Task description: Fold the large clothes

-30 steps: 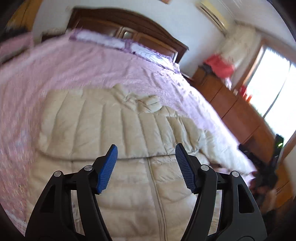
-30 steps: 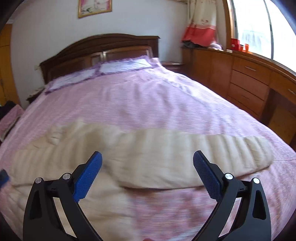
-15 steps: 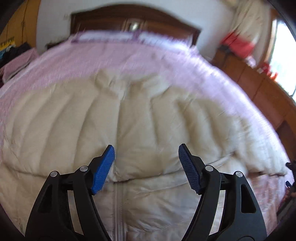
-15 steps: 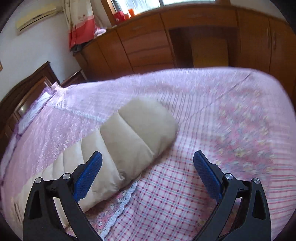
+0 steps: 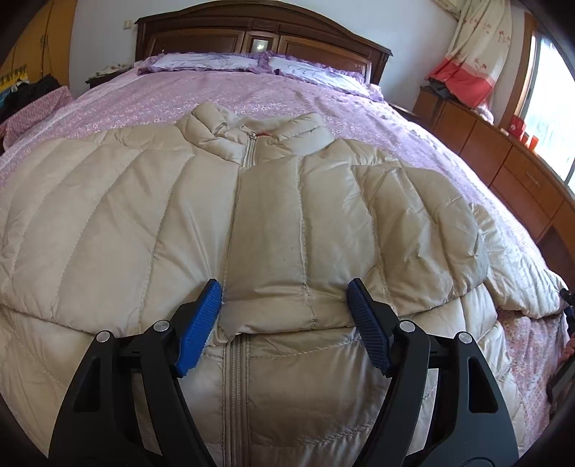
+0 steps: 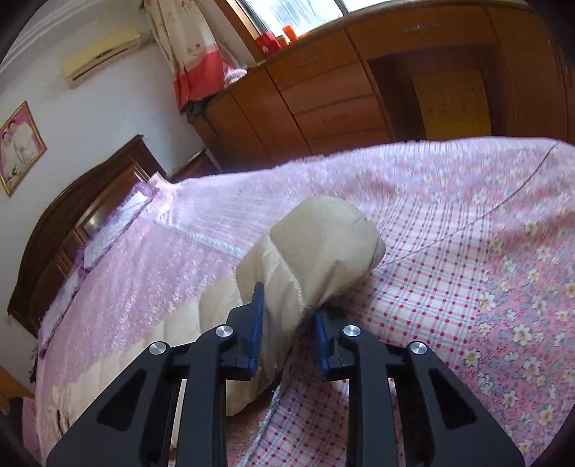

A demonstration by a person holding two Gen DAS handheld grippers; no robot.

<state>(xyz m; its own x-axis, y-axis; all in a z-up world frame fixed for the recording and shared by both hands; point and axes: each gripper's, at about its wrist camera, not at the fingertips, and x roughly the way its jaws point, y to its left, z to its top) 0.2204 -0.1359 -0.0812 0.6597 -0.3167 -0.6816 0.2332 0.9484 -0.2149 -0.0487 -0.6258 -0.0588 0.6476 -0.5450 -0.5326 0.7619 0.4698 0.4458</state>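
A large beige puffer jacket (image 5: 266,222) lies front up on the pink bed, zipper closed, collar toward the headboard, with one sleeve folded across its chest. My left gripper (image 5: 284,298) is open and empty, hovering over the folded sleeve's cuff near the zipper. In the right wrist view my right gripper (image 6: 287,305) is shut on the end of the other sleeve (image 6: 320,244), which is lifted slightly off the bedspread. The jacket's body trails off to the left behind it.
The bed (image 5: 323,97) has a pink floral and checked bedspread (image 6: 467,269), two pillows (image 5: 251,63) and a dark wooden headboard (image 5: 258,28). Wooden drawers (image 6: 341,93) run along the window side. Clothes lie piled at the left (image 5: 28,97).
My right gripper swung to the sleeve end and closed on it. My left gripper moved from the jacket's side to over its centre, staying open.
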